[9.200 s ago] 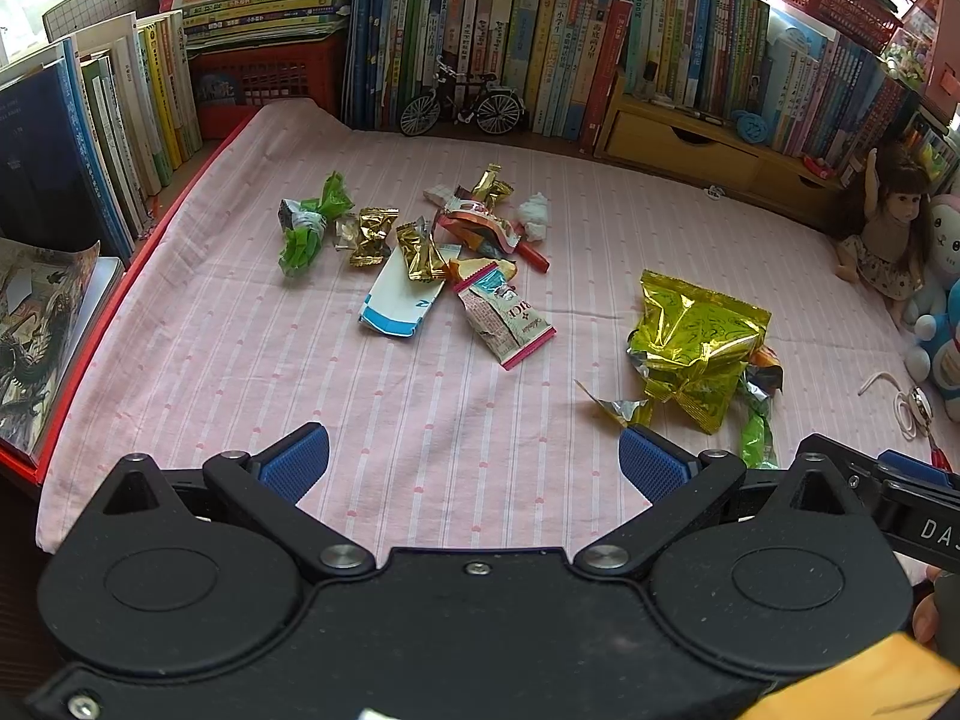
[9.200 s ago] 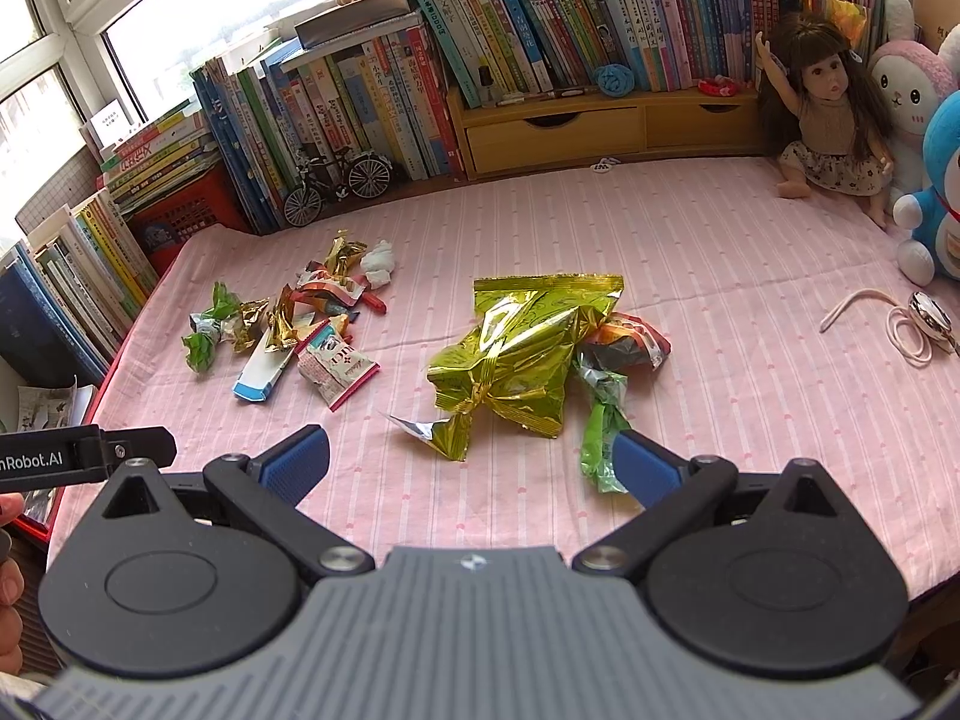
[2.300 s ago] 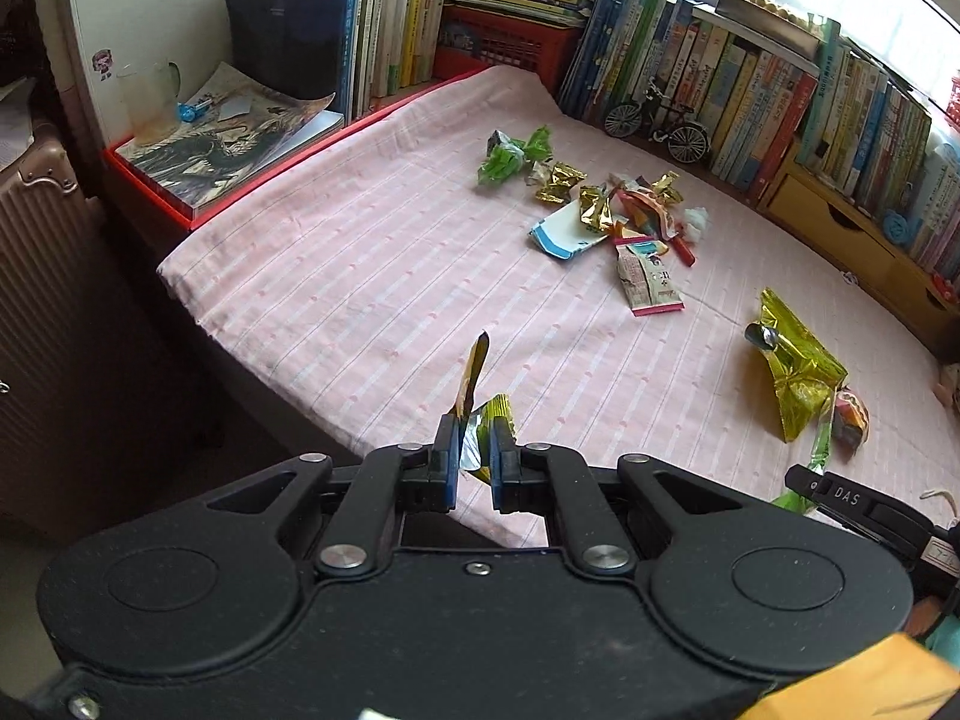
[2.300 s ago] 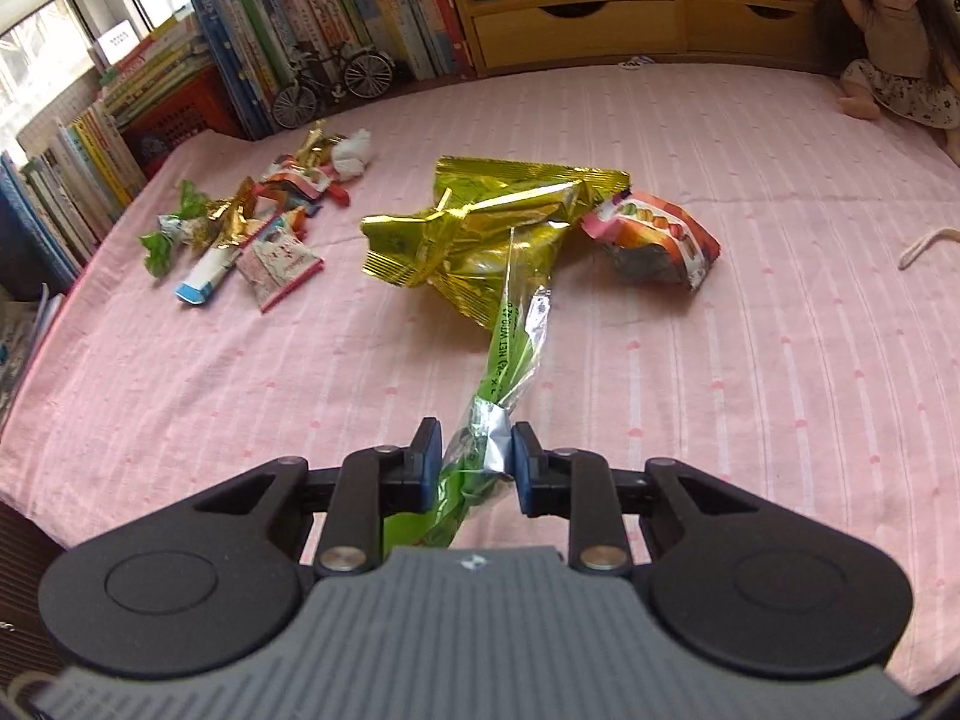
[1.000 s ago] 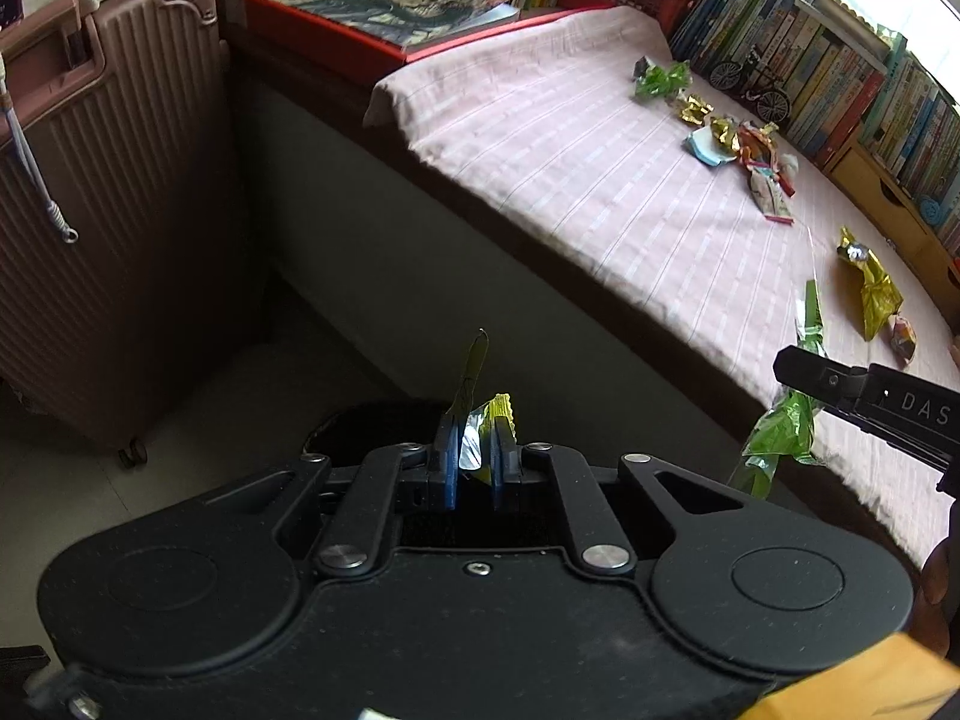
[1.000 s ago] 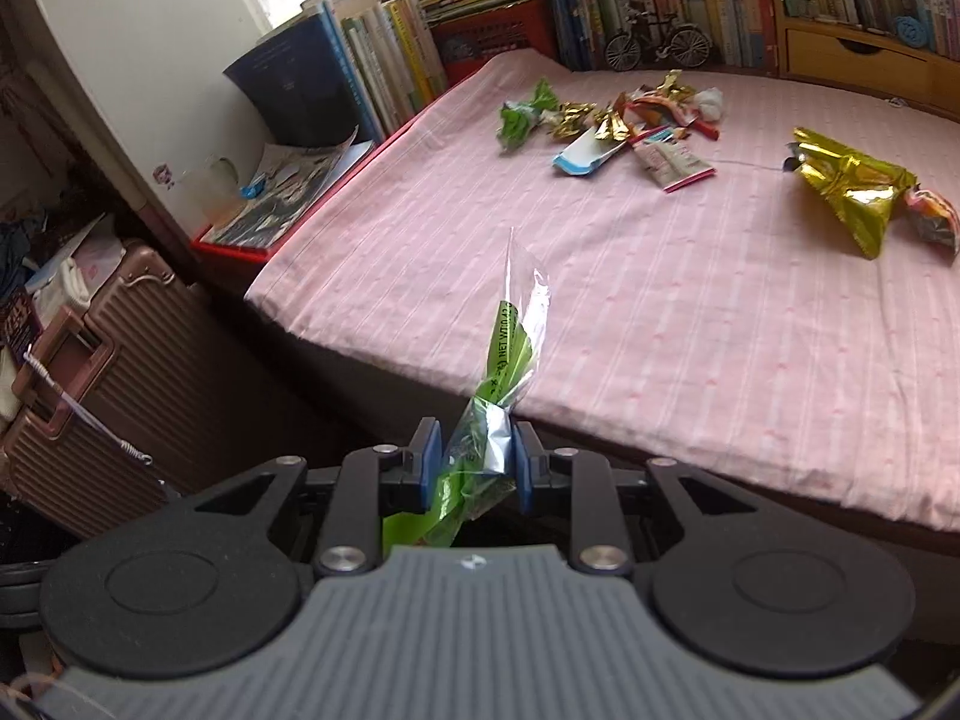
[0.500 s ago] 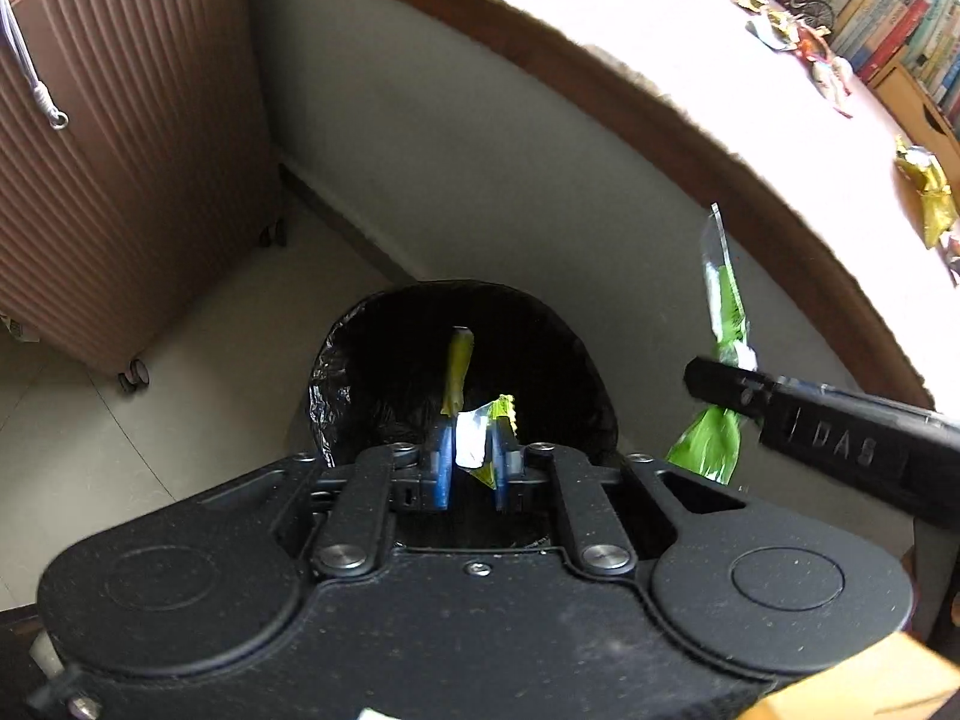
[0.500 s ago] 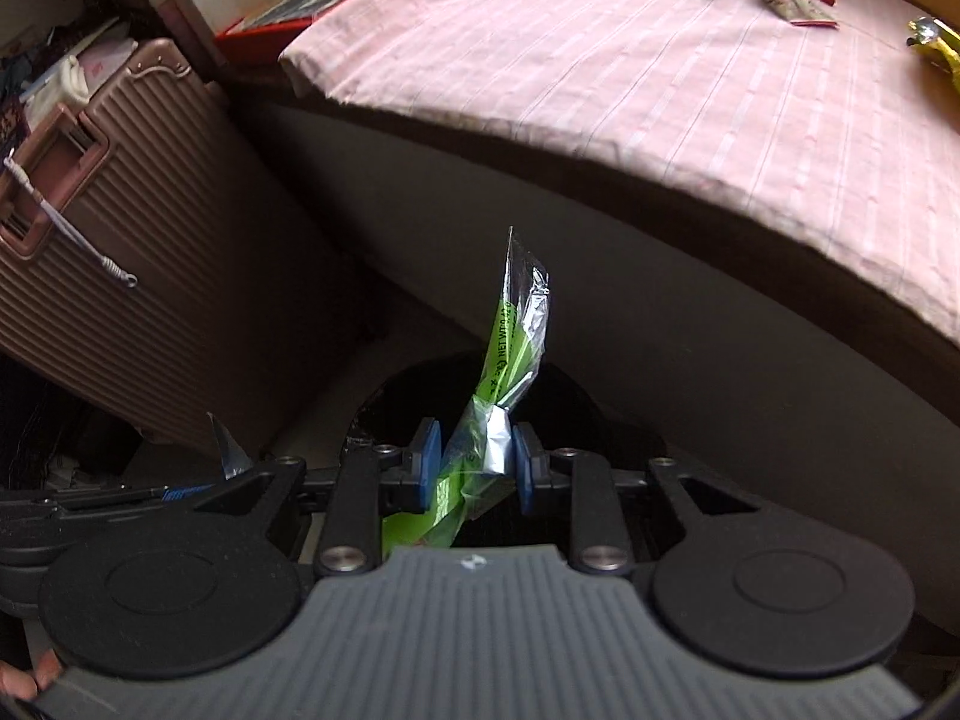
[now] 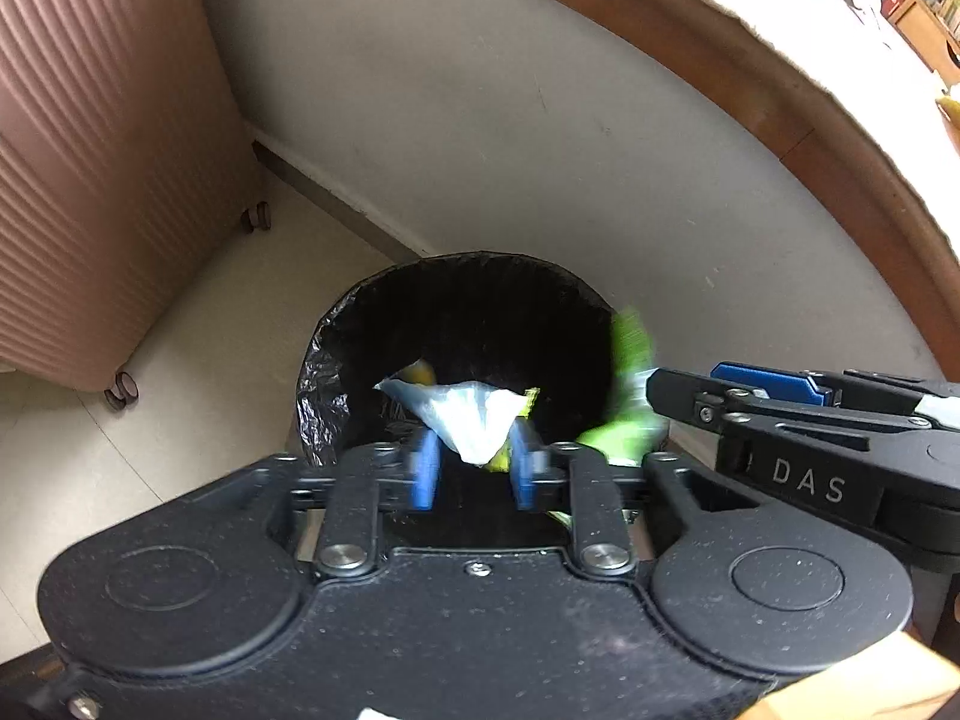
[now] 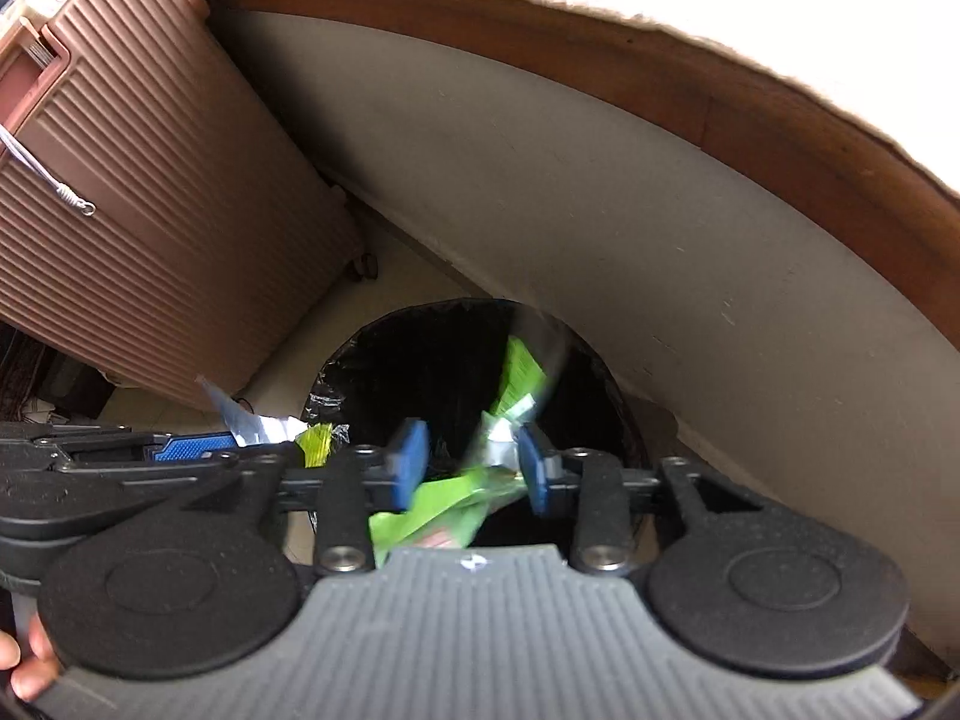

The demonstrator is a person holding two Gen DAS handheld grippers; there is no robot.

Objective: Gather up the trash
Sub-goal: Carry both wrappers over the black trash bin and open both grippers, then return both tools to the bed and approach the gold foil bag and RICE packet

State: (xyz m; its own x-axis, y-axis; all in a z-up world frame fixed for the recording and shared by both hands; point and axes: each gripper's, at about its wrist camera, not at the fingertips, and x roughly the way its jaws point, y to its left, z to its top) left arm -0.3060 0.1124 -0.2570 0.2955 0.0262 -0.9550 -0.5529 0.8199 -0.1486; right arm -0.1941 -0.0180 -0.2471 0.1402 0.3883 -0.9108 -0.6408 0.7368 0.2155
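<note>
Both grippers hang over a round bin with a black liner on the floor. My left gripper has its jaws opening; a crumpled silver and yellow wrapper sits loose between the blue pads, above the bin's mouth. My right gripper is opening too. A long green wrapper leans against its right pad, clear of the left pad, blurred as it drops. In the left wrist view the right gripper reaches in from the right beside the green wrapper.
A ribbed pink suitcase stands on wheels left of the bin. Behind the bin rises the grey side wall of the platform, topped by a wooden edge. A pale tiled floor surrounds the bin.
Both grippers sank closer to the bin. Their jaws, shut on the wrappers before, have spread, and both wrappers have come loose between the pads.
</note>
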